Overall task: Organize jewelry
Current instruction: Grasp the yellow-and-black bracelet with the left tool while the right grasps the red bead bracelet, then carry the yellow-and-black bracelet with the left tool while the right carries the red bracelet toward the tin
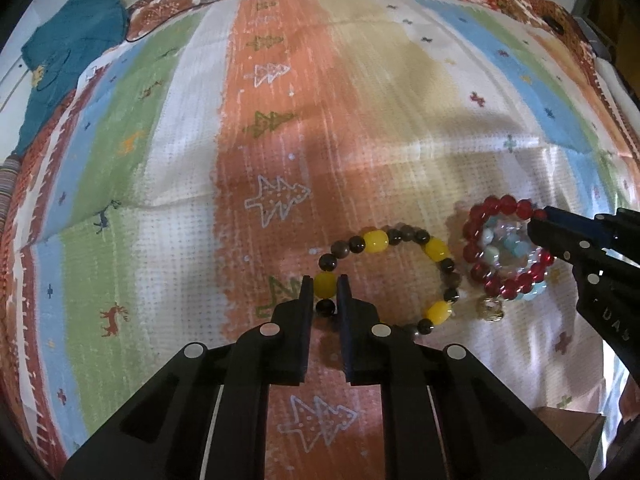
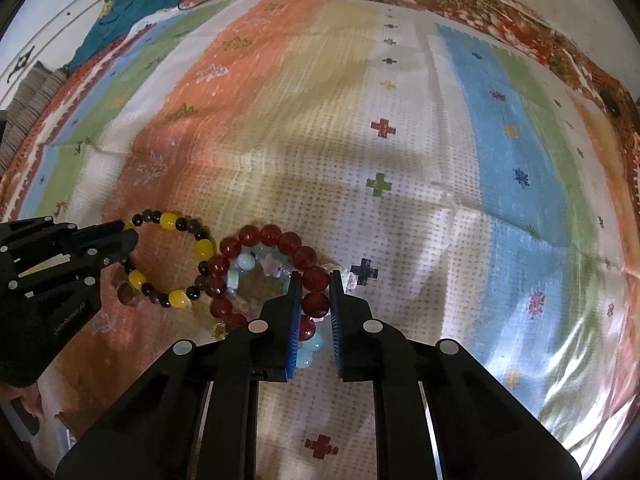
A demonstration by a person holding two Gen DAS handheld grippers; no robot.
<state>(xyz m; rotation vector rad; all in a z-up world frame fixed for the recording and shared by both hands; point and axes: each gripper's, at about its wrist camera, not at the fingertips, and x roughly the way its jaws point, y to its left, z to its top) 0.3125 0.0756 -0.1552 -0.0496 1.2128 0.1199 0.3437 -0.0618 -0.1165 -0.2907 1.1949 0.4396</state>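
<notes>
A bracelet of yellow and dark brown beads (image 1: 434, 249) lies on the striped cloth; it also shows in the right wrist view (image 2: 203, 249). My left gripper (image 1: 325, 283) is shut on a yellow bead at its near left side. A red bead bracelet (image 2: 290, 243) lies to its right, on top of a pale blue and pink bead bracelet (image 2: 245, 262) with a small gold charm (image 1: 491, 308). My right gripper (image 2: 316, 280) is shut on the red beads at that stack's right side. The red bracelet also shows in the left wrist view (image 1: 476, 216).
The colourful striped cloth (image 1: 280, 120) with tree and deer patterns covers the whole surface. A teal garment (image 1: 68, 52) lies at the far left. A thin dark cord (image 1: 200, 0) runs along the far edge. A cardboard box corner (image 1: 572, 428) sits at the near right.
</notes>
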